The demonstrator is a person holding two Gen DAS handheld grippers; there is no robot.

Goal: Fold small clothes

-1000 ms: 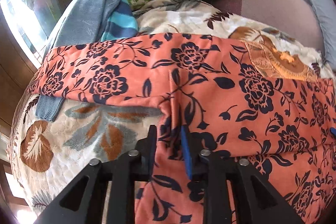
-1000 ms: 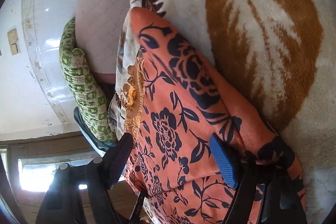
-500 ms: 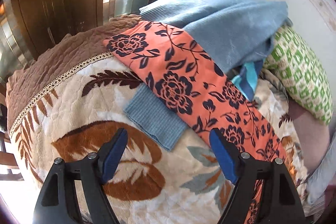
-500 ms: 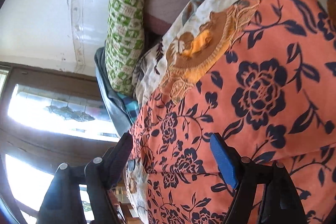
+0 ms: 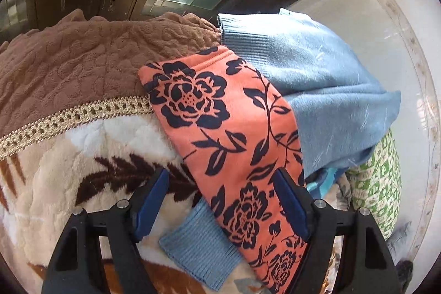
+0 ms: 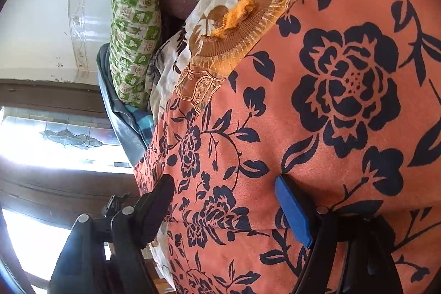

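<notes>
One orange floral garment (image 5: pixel 234 134) lies on the bed, and one light blue knit sweater (image 5: pixel 325 79) sits toward the blanket's far edge — its one visible ribbed cuff (image 5: pixel 201 247) pokes out beneath the orange cloth. One green-checked pillow (image 6: pixel 135 18), one leaf-patterned blanket (image 5: pixel 82 170) and one striped teal item (image 5: pixel 322 178) complete the count — two grippers, left (image 5: pixel 220 200) and right (image 6: pixel 224 200).

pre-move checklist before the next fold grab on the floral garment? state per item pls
1. Left gripper open: ok, its jaws have just opened and nothing is pinched.
2. Right gripper open: ok, wide over the floral garment, pads not pressing.
3. Sleeve end in the left view: ok, lies flat on the blanket.
4. Floral garment separate from the blue sweater: not ok, the sleeve overlaps it and a blue cuff pokes out underneath.
5. Fold lies smooth: cannot tell, no view shows the whole garment.
</notes>
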